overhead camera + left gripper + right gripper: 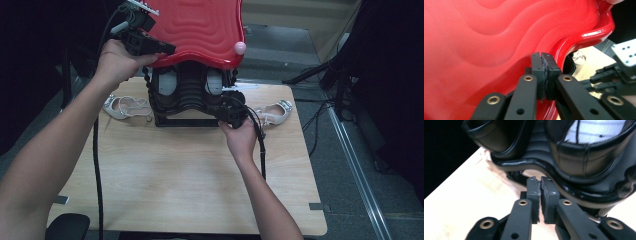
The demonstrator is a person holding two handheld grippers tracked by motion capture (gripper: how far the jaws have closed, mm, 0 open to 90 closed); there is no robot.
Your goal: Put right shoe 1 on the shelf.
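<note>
Case (200,25) lid glossy red, wavy ridges; base black, ribbed. Left gripper (543,72) and right gripper (541,197) closed, nothing clamped.

High view looks down on table (165,165); left gripper view sits close against red lid (486,37); right gripper view faces probably its black base (579,170).

Red lid (200,30) cut off by top edge in my high view. Black case (187,92) hides the surface behind it and part of each sandal (125,107). Case contents unreadable.
</note>
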